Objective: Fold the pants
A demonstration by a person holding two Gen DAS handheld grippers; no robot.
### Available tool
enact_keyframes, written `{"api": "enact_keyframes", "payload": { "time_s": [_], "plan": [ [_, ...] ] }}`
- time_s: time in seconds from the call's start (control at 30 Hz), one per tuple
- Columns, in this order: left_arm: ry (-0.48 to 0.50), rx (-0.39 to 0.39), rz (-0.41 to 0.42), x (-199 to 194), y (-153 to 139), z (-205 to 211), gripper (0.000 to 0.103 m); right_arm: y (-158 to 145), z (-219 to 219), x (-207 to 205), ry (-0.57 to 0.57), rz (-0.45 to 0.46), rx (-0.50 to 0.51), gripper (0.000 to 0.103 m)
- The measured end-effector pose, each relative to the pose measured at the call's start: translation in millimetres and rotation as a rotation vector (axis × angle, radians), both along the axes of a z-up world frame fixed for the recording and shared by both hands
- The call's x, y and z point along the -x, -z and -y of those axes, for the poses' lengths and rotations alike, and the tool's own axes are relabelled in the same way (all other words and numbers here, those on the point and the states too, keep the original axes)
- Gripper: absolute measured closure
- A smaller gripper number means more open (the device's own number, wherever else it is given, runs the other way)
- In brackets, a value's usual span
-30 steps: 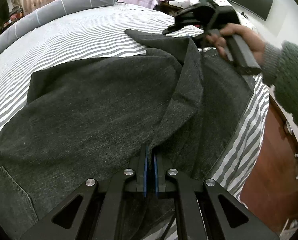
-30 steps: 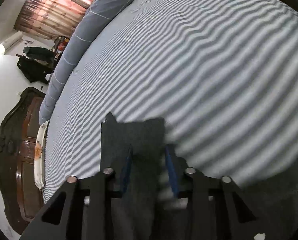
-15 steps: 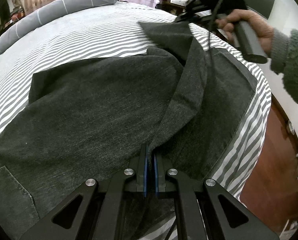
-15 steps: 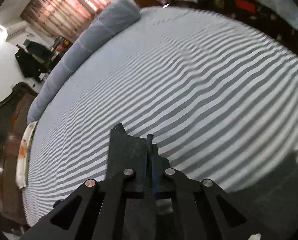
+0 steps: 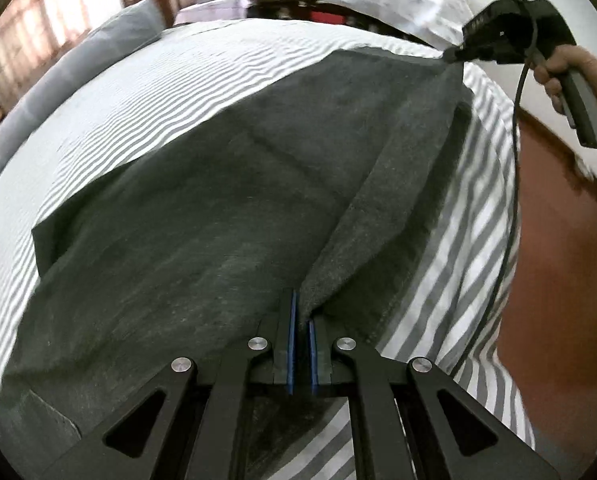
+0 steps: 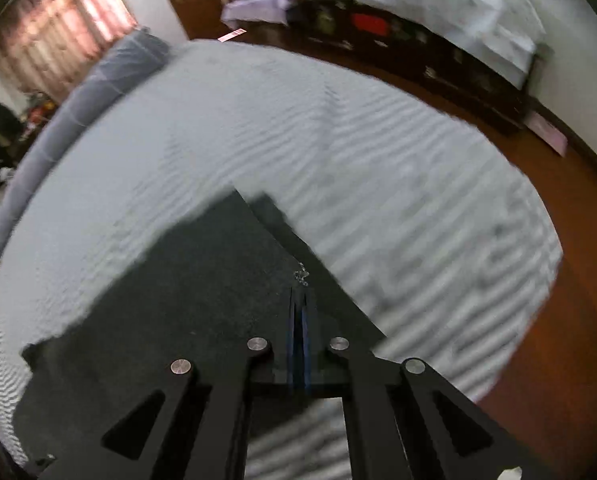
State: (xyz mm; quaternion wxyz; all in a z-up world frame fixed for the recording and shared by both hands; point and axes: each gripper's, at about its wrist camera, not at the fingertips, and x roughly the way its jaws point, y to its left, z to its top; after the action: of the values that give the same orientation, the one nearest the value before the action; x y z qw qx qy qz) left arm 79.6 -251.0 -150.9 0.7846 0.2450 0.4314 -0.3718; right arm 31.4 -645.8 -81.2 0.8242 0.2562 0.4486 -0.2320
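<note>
The left gripper (image 5: 301,326) is clamped on a raised ridge of the dark grey pants (image 5: 186,216) near the bed's (image 5: 458,280) near edge. The right gripper (image 6: 298,320) is pinched shut on the hem of the same leg, out by the far corner. To fold cleanly, both grips should stay taut and travel together, laying that lifted edge squarely over the leg spread flat on the bed. A hand (image 5: 578,76) holds the right tool high, and both grippers tilt steeply downward.
</note>
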Motion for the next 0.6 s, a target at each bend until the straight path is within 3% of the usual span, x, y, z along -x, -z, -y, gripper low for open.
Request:
{"api": "enact_keyframes", "payload": {
  "time_s": [0.1,0.27,0.5,0.6],
  "plan": [
    [0.022,-0.012,-0.006,4,0,3,0.098,17,4,12,0.035,-0.013,-0.017,0.100],
    [0.061,-0.025,-0.015,15,-1,8,0.098,15,4,20,0.049,0.008,0.011,0.101],
    [0.081,-0.051,-0.012,23,10,9,0.098,39,20,27,0.106,-0.070,0.018,0.103],
    [0.060,-0.032,-0.040,17,11,7,0.095,40,27,34,0.131,-0.038,-0.018,0.095]
  ]
}}
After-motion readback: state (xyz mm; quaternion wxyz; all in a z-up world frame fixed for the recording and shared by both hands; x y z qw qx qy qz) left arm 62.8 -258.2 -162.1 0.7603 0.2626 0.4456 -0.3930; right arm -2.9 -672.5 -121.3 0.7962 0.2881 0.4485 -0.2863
